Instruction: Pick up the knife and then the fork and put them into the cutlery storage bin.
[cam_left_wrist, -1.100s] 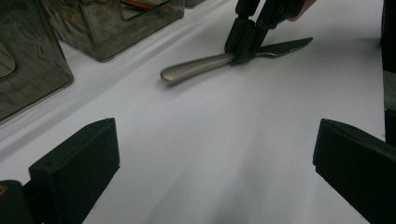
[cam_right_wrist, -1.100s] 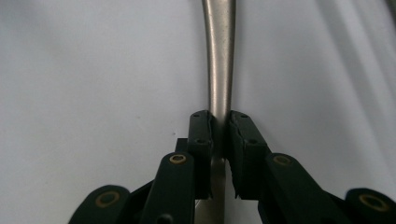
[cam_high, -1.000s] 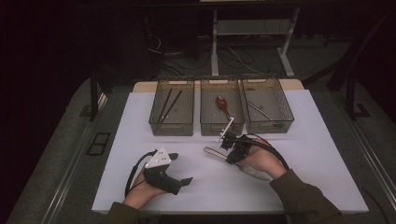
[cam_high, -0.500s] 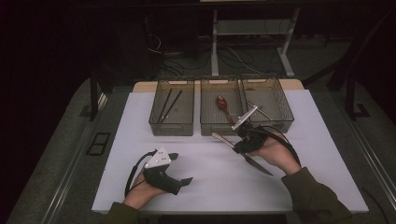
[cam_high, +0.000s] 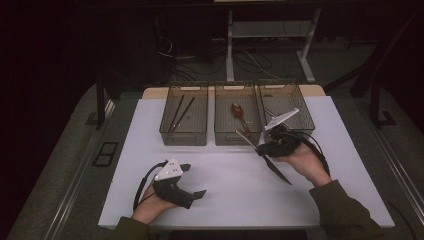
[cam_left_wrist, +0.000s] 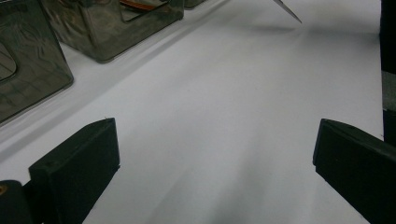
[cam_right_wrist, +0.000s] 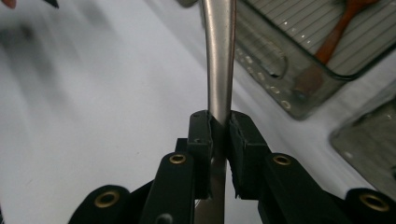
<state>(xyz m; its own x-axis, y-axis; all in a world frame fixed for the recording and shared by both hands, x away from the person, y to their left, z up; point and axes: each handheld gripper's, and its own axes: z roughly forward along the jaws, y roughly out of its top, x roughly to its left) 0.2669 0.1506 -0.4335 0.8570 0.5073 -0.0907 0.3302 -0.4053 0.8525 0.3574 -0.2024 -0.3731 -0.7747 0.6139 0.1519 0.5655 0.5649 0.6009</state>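
My right gripper (cam_high: 261, 148) (cam_right_wrist: 219, 126) is shut on the handle of a silver metal utensil (cam_right_wrist: 219, 56), which sticks out up and left from its jaws (cam_high: 245, 137), lifted above the white table just in front of the middle tray (cam_high: 238, 137). The utensil's far end is cut off in the right gripper view. That tray holds a red-brown wooden spoon (cam_high: 239, 112) (cam_right_wrist: 336, 37). My left gripper (cam_high: 196, 180) (cam_left_wrist: 215, 154) rests low over the table at the front left, jaws wide open with only bare white surface between them.
Three smoked see-through trays stand in a row at the back of the white table (cam_high: 225, 200): the left tray (cam_high: 184, 135) holds dark chopsticks (cam_high: 177, 112), and the right tray (cam_high: 295, 97) lies behind my right hand. A metal tip (cam_left_wrist: 287, 10) shows far off in the left gripper view.
My right gripper has carried the metal utensil up and to the right, closer to the front of the middle and right trays. The left gripper has stayed put.
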